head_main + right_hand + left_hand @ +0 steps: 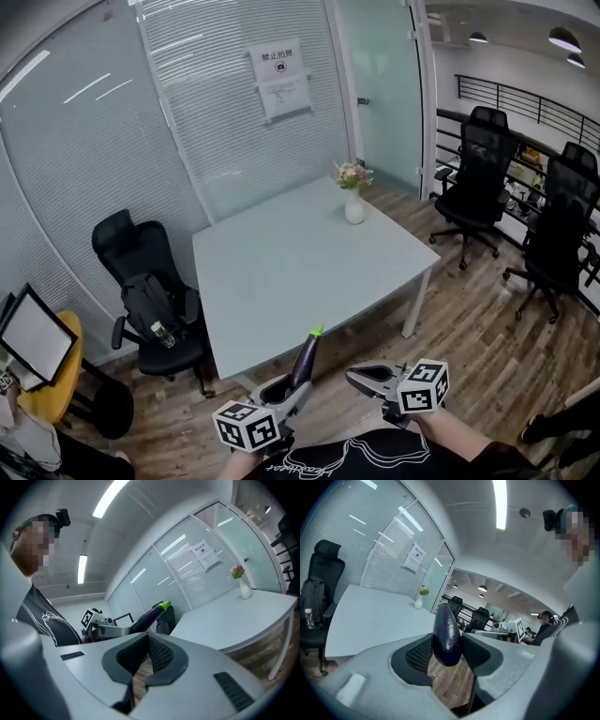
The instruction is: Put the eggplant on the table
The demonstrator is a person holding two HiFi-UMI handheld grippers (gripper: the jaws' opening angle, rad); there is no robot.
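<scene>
A dark purple eggplant [305,360] with a green stem stands upright between the pads of my left gripper [296,386], which is shut on its lower end. In the left gripper view the eggplant [446,634] fills the gap between the jaws of the left gripper [446,646]. It hangs over the wood floor just short of the near edge of the pale table [291,272]. My right gripper [358,378] is beside it, to the right, fingertips together and empty. The right gripper view shows the right gripper [147,637] with its tips touching, and the eggplant [149,616] off to its left.
A white vase of flowers [354,202] stands at the table's far edge. A black chair [150,300] with a backpack and bottle sits left of the table. Two black office chairs [478,178] stand at the right. A yellow round table [52,394] with a screen is at far left.
</scene>
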